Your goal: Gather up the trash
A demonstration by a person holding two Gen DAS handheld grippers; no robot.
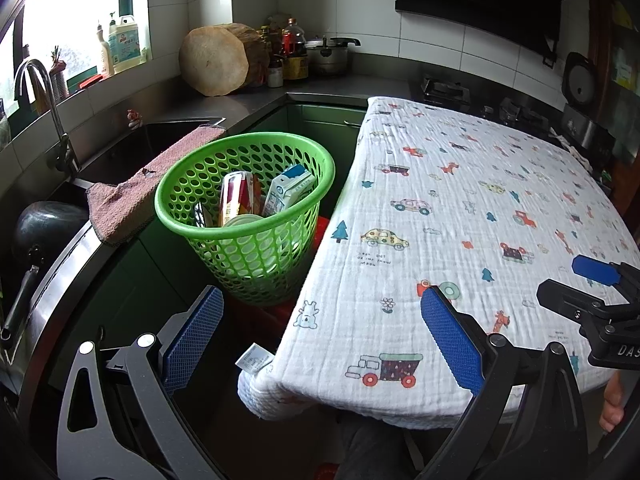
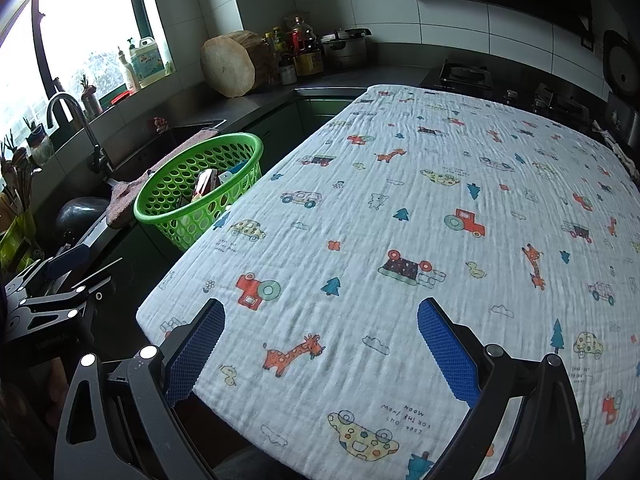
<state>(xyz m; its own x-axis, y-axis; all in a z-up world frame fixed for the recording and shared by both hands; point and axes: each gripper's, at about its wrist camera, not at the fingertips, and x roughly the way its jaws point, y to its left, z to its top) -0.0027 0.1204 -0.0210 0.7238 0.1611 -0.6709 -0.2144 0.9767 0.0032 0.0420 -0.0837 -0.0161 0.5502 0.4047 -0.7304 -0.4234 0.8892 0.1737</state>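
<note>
Both grippers hanging empty, jaws apart. Green basket (image 1: 245, 216) holding cartons (image 1: 288, 188) sits at 11 o'clock of left gripper (image 1: 324, 336), nearer it than right gripper (image 2: 320, 350). Bench (image 2: 400, 220) showing no trash.

- The basket (image 1: 245, 216) stands at the table's (image 1: 460, 216) 9 o'clock side, just beside its edge.
- In the basket: a carton (image 1: 289, 189) at 2 o'clock, a box (image 1: 236, 196) near the centre.
- At the basket's 9 o'clock, a towel (image 1: 132, 196) lies over the sink's (image 1: 120, 152) edge.
- At the basket's 12 o'clock, a chopping block (image 1: 218, 60) stands in the counter corner, with bottles (image 1: 290, 54) and a pot (image 1: 330, 54) at its 3 o'clock.
</note>
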